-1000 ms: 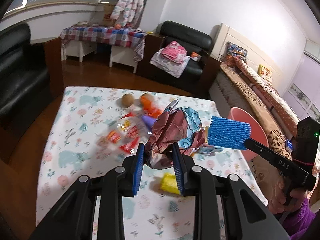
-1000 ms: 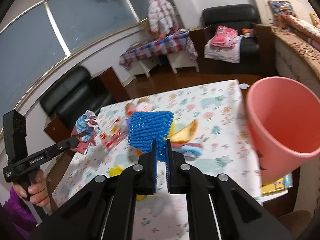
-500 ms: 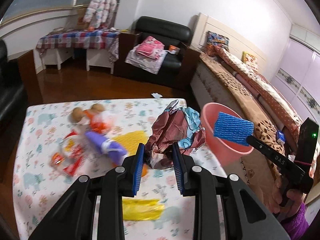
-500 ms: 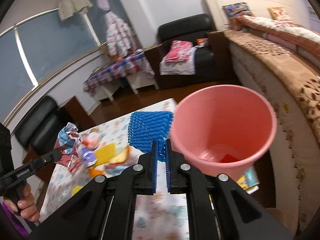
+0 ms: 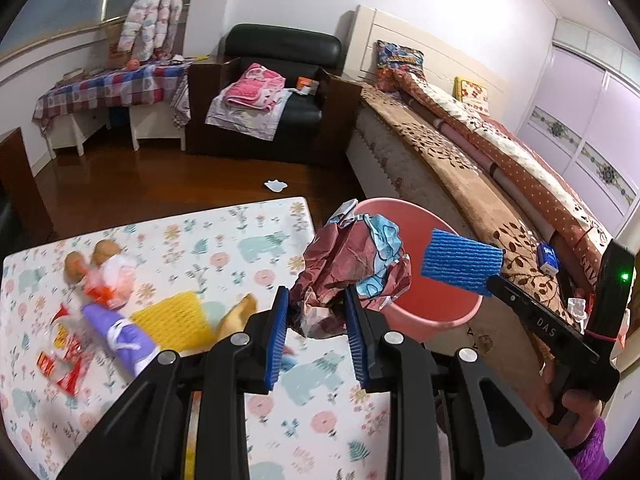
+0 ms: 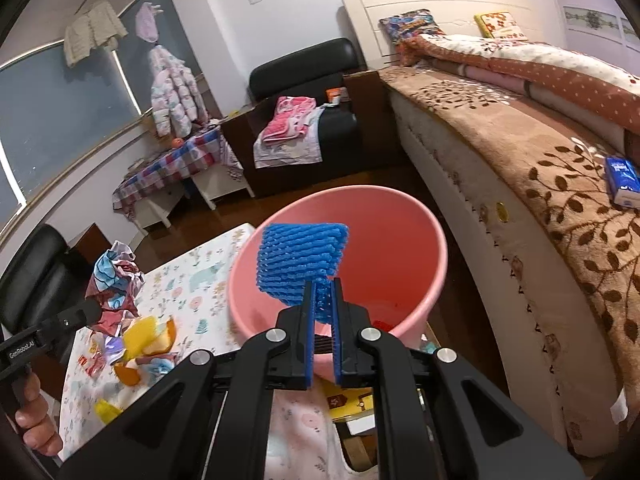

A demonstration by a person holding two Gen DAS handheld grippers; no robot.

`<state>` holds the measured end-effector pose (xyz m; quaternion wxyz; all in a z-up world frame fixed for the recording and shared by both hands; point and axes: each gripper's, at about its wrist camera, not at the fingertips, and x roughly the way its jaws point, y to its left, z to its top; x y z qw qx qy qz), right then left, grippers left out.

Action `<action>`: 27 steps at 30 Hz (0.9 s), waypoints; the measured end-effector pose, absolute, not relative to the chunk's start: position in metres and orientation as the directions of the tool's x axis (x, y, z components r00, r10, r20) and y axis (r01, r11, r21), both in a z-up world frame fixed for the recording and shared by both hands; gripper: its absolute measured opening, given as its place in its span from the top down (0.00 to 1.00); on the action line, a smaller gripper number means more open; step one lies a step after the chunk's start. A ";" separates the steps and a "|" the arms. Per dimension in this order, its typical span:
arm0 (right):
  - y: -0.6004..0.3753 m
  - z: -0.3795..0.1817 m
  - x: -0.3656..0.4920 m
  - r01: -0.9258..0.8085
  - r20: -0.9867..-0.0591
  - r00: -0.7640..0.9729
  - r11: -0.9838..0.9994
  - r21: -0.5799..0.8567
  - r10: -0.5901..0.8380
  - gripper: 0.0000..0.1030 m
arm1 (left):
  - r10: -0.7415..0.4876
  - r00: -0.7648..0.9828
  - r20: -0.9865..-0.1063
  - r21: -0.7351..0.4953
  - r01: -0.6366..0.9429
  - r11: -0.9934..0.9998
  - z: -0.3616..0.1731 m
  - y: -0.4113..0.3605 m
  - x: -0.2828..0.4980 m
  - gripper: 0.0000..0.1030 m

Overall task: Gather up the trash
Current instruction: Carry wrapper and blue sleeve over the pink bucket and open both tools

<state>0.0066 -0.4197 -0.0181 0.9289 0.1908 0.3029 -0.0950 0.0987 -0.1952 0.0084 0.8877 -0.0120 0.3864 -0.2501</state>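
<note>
My left gripper (image 5: pixel 316 300) is shut on a crumpled maroon and blue wrapper (image 5: pixel 352 260) and holds it above the table's right edge, beside the pink bin (image 5: pixel 436 308). The wrapper also shows in the right wrist view (image 6: pixel 116 284). My right gripper (image 6: pixel 323 292) is shut on a blue foam net (image 6: pixel 300 264) and holds it over the open pink bin (image 6: pixel 436 264). The net also shows in the left wrist view (image 5: pixel 460 264). Some red trash lies at the bin's bottom.
The floral table (image 5: pixel 240 240) holds a yellow foam net (image 5: pixel 176 320), a purple wrapper (image 5: pixel 120 336), red packets (image 5: pixel 64 364), two brown eggs (image 5: pixel 90 256) and orange peel (image 6: pixel 140 344). A bed (image 6: pixel 540 184) lies right of the bin. A black armchair (image 5: pixel 280 92) stands behind.
Both grippers have swung right from over the table to the pink bin. The blue net has moved from beside the bin to over its opening. Both holds are unchanged.
</note>
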 end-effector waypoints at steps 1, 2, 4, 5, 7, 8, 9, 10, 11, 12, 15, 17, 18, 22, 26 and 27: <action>-0.422 -0.019 0.007 0.298 -0.601 0.796 0.908 0.294 -0.067 0.93 | -0.454 0.574 -0.681 -0.211 0.440 0.873 0.008 -0.201 0.101 0.74; -0.422 -0.020 0.007 0.304 -0.604 0.794 0.907 0.290 -0.073 0.93 | -0.455 0.573 -0.682 -0.208 0.445 0.871 0.008 -0.206 0.102 0.74; -0.424 -0.021 0.007 0.312 -0.608 0.790 0.907 0.284 -0.082 0.93 | -0.457 0.570 -0.683 -0.202 0.453 0.868 0.006 -0.213 0.105 0.74; -0.425 -0.022 0.009 0.317 -0.610 0.787 0.907 0.279 -0.088 0.93 | -0.457 0.568 -0.685 -0.198 0.458 0.867 0.006 -0.218 0.106 0.74; -0.427 -0.024 0.010 0.326 -0.615 0.782 0.907 0.267 -0.100 0.93 | -0.458 0.562 -0.689 -0.196 0.464 0.864 0.003 -0.226 0.110 0.74; -0.427 -0.024 0.011 0.330 -0.617 0.780 0.907 0.264 -0.104 0.93 | -0.459 0.559 -0.691 -0.195 0.467 0.862 0.003 -0.230 0.112 0.74; -0.429 -0.025 0.011 0.335 -0.620 0.777 0.906 0.260 -0.109 0.93 | -0.459 0.557 -0.692 -0.194 0.469 0.862 0.002 -0.232 0.113 0.74; -0.429 -0.026 0.012 0.338 -0.622 0.775 0.905 0.257 -0.112 0.93 | -0.458 0.555 -0.695 -0.191 0.472 0.861 0.000 -0.236 0.114 0.74; -0.431 -0.026 0.014 0.342 -0.625 0.772 0.905 0.252 -0.117 0.93 | -0.456 0.553 -0.697 -0.187 0.474 0.860 -0.001 -0.240 0.116 0.74; -0.430 -0.026 0.014 0.345 -0.626 0.770 0.906 0.246 -0.123 0.93 | -0.455 0.551 -0.699 -0.184 0.477 0.860 -0.002 -0.243 0.117 0.74; -0.432 -0.028 0.017 0.353 -0.631 0.763 0.908 0.226 -0.140 0.93 | -0.456 0.544 -0.704 -0.179 0.486 0.856 -0.005 -0.253 0.122 0.74; -0.434 -0.029 0.017 0.359 -0.634 0.760 0.906 0.224 -0.145 0.93 | -0.457 0.541 -0.706 -0.173 0.494 0.852 -0.007 -0.260 0.124 0.74; -0.436 -0.029 0.018 0.363 -0.636 0.758 0.905 0.224 -0.147 0.93 | -0.456 0.539 -0.708 -0.169 0.498 0.851 -0.008 -0.265 0.126 0.74; -0.442 -0.033 0.019 0.372 -0.644 0.749 0.903 0.216 -0.154 0.93 | -0.456 0.529 -0.716 -0.159 0.513 0.844 -0.013 -0.278 0.129 0.74; -0.447 -0.038 0.021 0.381 -0.656 0.739 0.899 0.215 -0.156 0.93 | -0.451 0.514 -0.730 -0.147 0.526 0.837 -0.021 -0.295 0.131 0.74; -0.447 -0.039 0.022 0.382 -0.658 0.737 0.899 0.215 -0.156 0.93 | -0.449 0.507 -0.735 -0.146 0.529 0.836 -0.024 -0.299 0.132 0.74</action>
